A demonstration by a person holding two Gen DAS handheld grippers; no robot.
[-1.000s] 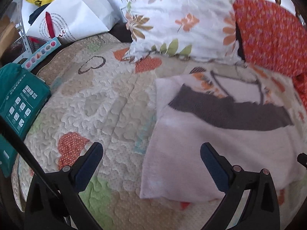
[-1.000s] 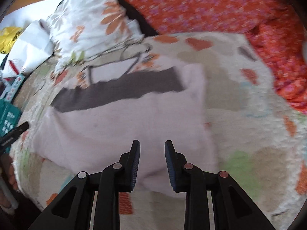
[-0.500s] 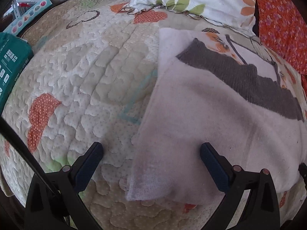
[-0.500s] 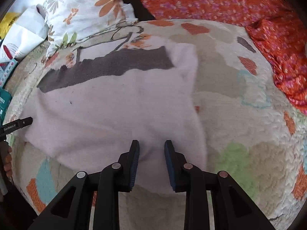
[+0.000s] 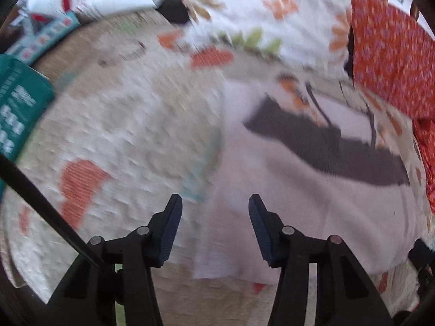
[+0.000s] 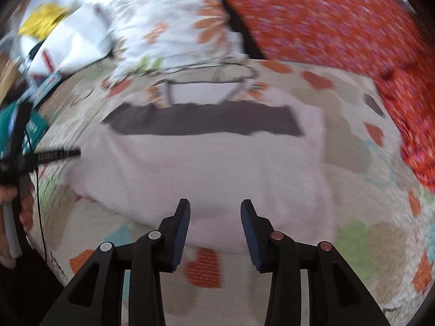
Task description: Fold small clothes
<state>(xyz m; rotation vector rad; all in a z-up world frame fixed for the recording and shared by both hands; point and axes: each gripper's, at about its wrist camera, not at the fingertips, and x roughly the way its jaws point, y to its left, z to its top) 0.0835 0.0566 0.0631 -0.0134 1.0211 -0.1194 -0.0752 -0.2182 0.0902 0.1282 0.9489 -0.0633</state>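
A quilt (image 5: pixel 130 125) with orange hearts covers the bed and fills both views, its stitching smeared by motion blur. At its far edge lie a floral pillow (image 5: pixel 266 13) and an orange cloth (image 6: pixel 339 27), both cut off by the round frame. A pale garment (image 6: pixel 206 163) lies flat in the middle of the quilt, with a dark grey band (image 6: pixel 204 121) across its far part; whether that band is a waistband or another piece cannot be told. A teal box (image 5: pixel 19 106) sits at the left edge, its print unreadable. The left gripper (image 5: pixel 214 212) is released, jaws apart, straddling the garment's near left corner; whether the fingers touch the fabric is unclear. The right gripper (image 6: pixel 214 217) is also released, jaws apart over the garment's near edge, with nothing between them. In the right wrist view, only a black tip of the left gripper shows at the far left, just beside the garment's left edge.
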